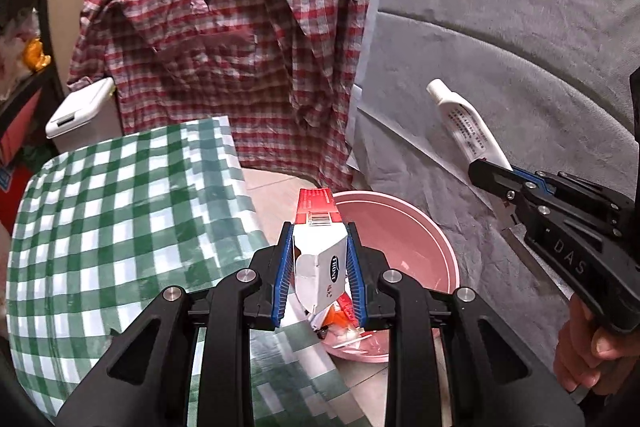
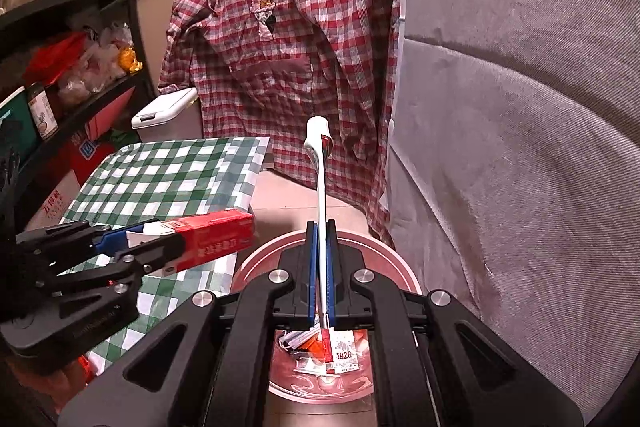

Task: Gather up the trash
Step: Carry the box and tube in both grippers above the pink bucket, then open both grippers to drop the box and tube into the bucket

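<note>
Your right gripper (image 2: 320,267) hides much of the pink basin (image 1: 440,239), so the scraps (image 2: 340,351) inside show only as a jumble of wrappers (too tangled to count). Two items are in the air above it, one per tool. Your left gripper (image 1: 320,263) is clamped on one red-and-white carton (image 1: 318,227) over the basin's rim. Your right gripper is pressed nearly flat on the crimped end of one white tube (image 2: 318,163), cap pointing away. One hand (image 1: 588,351) shows, cut off at the frame edge.
</note>
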Demonstrator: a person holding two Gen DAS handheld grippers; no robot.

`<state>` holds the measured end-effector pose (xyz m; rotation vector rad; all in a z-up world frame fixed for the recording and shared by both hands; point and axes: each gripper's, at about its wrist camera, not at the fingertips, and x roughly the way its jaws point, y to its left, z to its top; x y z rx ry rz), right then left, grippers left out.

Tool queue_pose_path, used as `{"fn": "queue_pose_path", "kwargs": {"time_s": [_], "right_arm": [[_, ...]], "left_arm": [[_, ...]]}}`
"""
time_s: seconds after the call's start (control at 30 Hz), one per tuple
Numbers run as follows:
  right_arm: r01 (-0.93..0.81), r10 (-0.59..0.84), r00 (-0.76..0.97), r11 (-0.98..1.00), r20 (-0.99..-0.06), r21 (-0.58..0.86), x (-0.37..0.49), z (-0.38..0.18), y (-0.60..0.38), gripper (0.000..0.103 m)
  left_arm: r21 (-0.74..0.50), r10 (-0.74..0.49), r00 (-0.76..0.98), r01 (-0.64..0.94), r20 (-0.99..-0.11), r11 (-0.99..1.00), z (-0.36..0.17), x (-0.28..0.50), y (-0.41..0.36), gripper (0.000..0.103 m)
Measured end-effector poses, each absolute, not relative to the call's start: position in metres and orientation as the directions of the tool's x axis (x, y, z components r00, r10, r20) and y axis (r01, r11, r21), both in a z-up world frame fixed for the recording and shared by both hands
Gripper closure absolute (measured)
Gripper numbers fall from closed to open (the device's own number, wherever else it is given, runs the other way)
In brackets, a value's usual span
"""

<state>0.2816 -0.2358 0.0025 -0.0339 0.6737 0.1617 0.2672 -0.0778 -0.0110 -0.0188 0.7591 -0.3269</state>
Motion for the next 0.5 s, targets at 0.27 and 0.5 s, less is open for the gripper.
{"fn": "queue_pose_path", "kwargs": {"time_s": [0.27,0.5], "right_arm": [[-0.163,0.151,0.753,0.986,-0.640,0.041,0.290,-0.003,-0.238,0.098],[-0.155,0.156,0.743,0.986,-0.651,0.059,0.295,-0.007,-0.239,0.079]], "left_arm": [[-0.171,-0.336,0.643,0.306,-0.688,0.937,-0.018,0.280,-0.090,0.077],[-0.218,-0.356,0.658,0.285,-0.663,0.933,-0.011,0.281,-0.081,0.069]]}}
